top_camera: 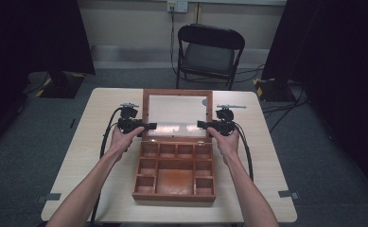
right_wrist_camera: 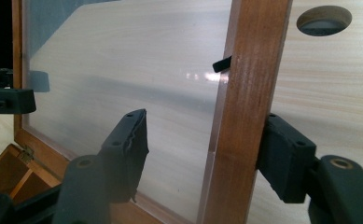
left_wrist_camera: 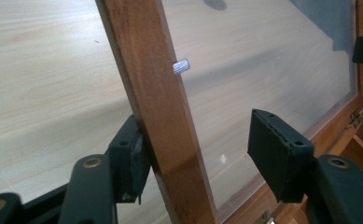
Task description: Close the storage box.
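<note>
Two tools at work on one wooden box (top_camera: 174, 175), which sits mid-tabletop (top_camera: 101, 118) with its glass-panelled lid (top_camera: 178, 113) raised at the back edge.

High view: left tool (top_camera: 148, 126) at the lid's left frame rail, right tool (top_camera: 201, 125) at the lid's right rail, both level with the lower part of the lid. Box tray is open, compartments showing, in front of the lid. Folding chair (top_camera: 210, 52) stands well behind the lid, off the tabletop.

Left gripper view: left tool (left_wrist_camera: 195, 149) straddles the lid's left rail (left_wrist_camera: 156, 107). One pad touches the rail's outer face; the other pad stands apart from it, over the glass. Jaws narrow, not clamped. Small metal peg (left_wrist_camera: 181, 66) sticks out of the rail above.

Right gripper view: right tool (right_wrist_camera: 207, 154) straddles the lid's right rail (right_wrist_camera: 244, 107). Outer pad touches the rail; inner pad is off it, in front of the glass. Half-wide, no clamp. Round hole (right_wrist_camera: 324, 20) in the tabletop shows beyond the rail.
</note>
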Demonstrator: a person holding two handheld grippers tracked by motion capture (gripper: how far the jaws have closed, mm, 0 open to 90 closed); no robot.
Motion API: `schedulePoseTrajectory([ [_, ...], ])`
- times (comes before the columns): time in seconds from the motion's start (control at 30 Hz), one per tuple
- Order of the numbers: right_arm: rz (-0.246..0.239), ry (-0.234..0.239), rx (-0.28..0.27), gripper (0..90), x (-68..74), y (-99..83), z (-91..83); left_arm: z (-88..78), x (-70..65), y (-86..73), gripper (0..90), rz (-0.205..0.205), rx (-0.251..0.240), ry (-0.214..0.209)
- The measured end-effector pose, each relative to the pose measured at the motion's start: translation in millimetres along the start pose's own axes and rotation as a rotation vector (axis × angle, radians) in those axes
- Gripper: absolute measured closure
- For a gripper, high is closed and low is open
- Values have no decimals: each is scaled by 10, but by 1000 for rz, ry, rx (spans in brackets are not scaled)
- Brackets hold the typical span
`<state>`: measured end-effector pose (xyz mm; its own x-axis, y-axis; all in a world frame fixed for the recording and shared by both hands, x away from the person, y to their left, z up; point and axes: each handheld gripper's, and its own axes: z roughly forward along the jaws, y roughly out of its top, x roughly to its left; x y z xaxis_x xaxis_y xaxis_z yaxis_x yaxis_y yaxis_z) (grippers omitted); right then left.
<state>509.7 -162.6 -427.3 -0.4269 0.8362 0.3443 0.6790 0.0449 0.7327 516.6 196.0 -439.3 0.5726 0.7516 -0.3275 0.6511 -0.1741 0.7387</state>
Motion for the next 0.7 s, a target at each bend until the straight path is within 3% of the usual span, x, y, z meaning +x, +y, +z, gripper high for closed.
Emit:
schedulePoseTrajectory([
  [0.27,-10,9,-25,428,59,5,-143,-146,-67,48,471,43,-19,0],
  [0.43,-46,2,-27,461,99,-7,-230,-254,-140,53,492,86,-25,-6],
  [0.7,-52,28,-43,458,147,-32,-341,-379,-181,12,547,100,-51,-23],
])
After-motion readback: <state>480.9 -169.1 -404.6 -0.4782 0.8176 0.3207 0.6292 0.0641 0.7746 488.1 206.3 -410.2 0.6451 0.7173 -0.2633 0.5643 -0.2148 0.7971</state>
